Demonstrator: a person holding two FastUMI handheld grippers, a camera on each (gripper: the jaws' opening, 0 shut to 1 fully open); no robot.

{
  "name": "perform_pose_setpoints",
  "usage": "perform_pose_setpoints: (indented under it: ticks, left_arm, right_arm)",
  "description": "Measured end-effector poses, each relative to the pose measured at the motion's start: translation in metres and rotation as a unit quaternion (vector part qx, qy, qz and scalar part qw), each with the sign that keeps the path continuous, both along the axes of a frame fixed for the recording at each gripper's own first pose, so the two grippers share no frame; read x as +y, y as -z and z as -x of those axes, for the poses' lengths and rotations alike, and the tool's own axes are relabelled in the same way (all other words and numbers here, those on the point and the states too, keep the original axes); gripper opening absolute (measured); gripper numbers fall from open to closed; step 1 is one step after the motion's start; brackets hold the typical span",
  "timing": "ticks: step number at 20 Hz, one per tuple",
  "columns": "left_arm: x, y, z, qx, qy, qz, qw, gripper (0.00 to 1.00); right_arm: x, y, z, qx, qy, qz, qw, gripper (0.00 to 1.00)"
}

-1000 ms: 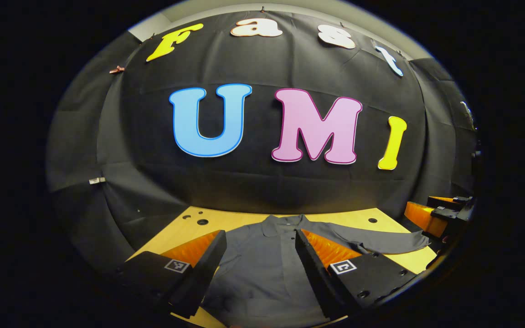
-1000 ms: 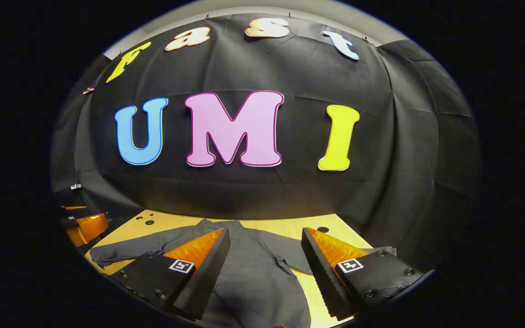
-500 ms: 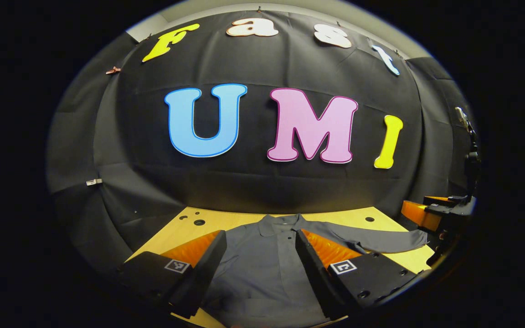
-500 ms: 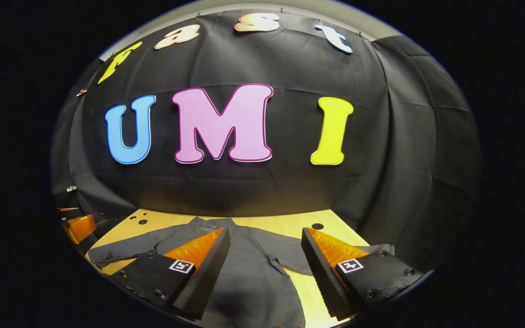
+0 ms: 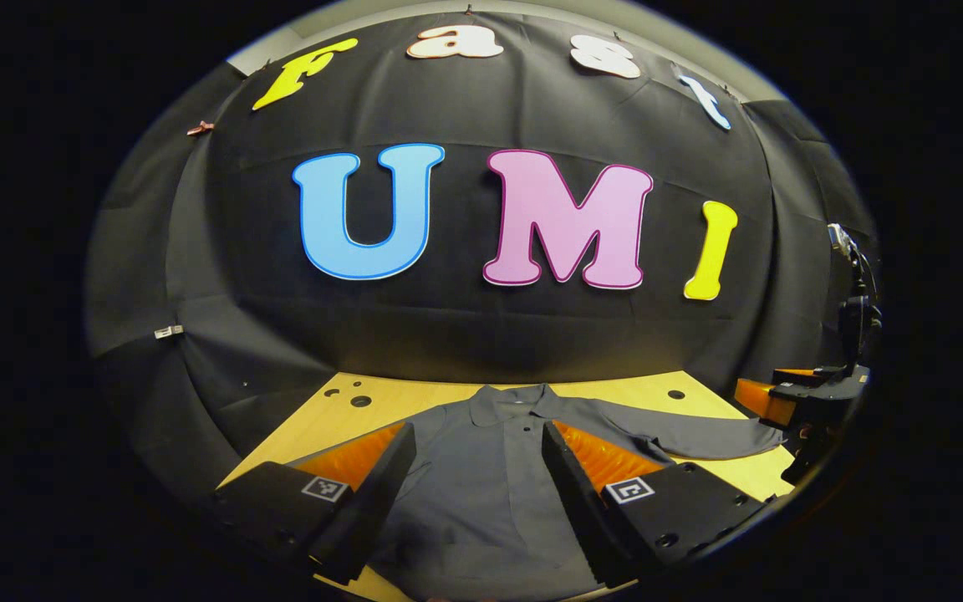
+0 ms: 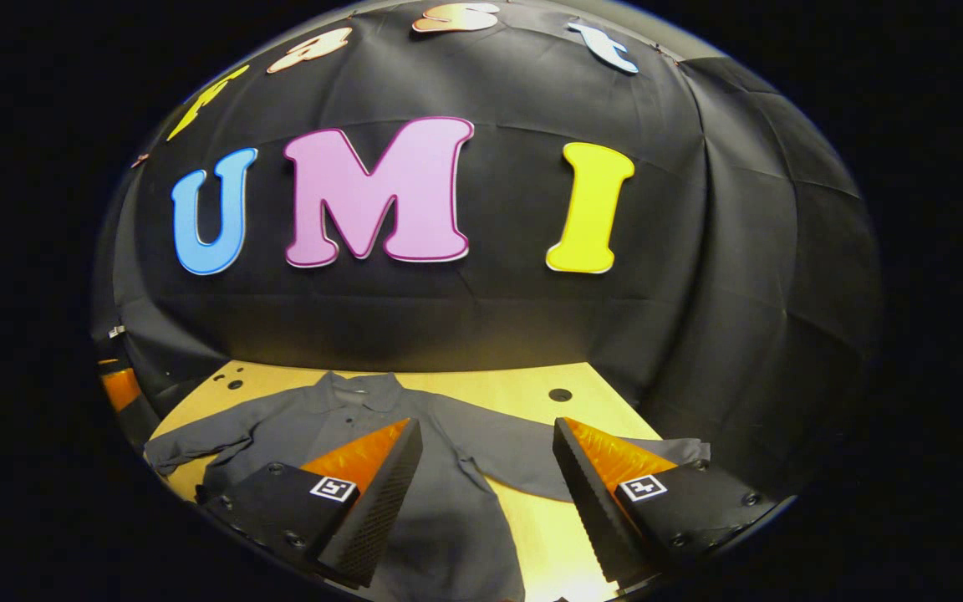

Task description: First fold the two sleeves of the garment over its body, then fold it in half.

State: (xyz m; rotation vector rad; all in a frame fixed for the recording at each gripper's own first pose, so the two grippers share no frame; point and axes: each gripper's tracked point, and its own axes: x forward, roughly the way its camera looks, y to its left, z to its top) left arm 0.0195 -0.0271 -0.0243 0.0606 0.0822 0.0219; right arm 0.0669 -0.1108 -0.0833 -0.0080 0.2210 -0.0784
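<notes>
A grey long-sleeved collared shirt (image 5: 481, 468) lies flat on the wooden table (image 5: 415, 393), collar toward the wall and both sleeves spread outward. My left gripper (image 5: 475, 456) hangs open above the shirt's body, nothing between its fingers. In the left gripper view the right sleeve (image 5: 699, 435) runs toward the other gripper (image 5: 799, 397) at the far right edge. In the right gripper view the shirt (image 6: 339, 422) lies left of centre, and its right sleeve (image 6: 532, 464) reaches across under my open right gripper (image 6: 488, 456). The left sleeve (image 6: 189, 443) ends near the table's left edge.
The black cloth wall stands close behind the table's far edge. Small round holes mark the tabletop at the back left (image 5: 360, 401) and back right (image 6: 560, 395). Bare wood (image 6: 548, 535) shows between the shirt's body and its right sleeve.
Both grippers have risen and tipped downward slightly, so more of the table and shirt shows. The right gripper has swung a little rightward. The shirt has not moved; both grippers stay open.
</notes>
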Motion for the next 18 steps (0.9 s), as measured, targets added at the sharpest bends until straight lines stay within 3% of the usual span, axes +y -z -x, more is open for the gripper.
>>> perform_pose_setpoints:
  ticks: [9, 13, 18]
  left_arm:
    - [-0.010, 0.013, -0.010, 0.021, -0.017, 0.013, 1.000, 0.96]
    - [-0.016, 0.019, -0.010, 0.035, -0.036, 0.024, 0.998, 0.96]
    - [-0.028, 0.038, -0.012, 0.057, -0.047, 0.004, 0.997, 0.96]
  right_arm:
    - [-0.106, 0.046, -0.024, 0.058, 0.085, -0.011, 0.995, 0.98]
    - [-0.144, 0.068, -0.040, 0.087, 0.109, -0.039, 0.989, 0.98]
    - [-0.196, 0.094, -0.055, 0.103, 0.134, -0.052, 0.984, 0.98]
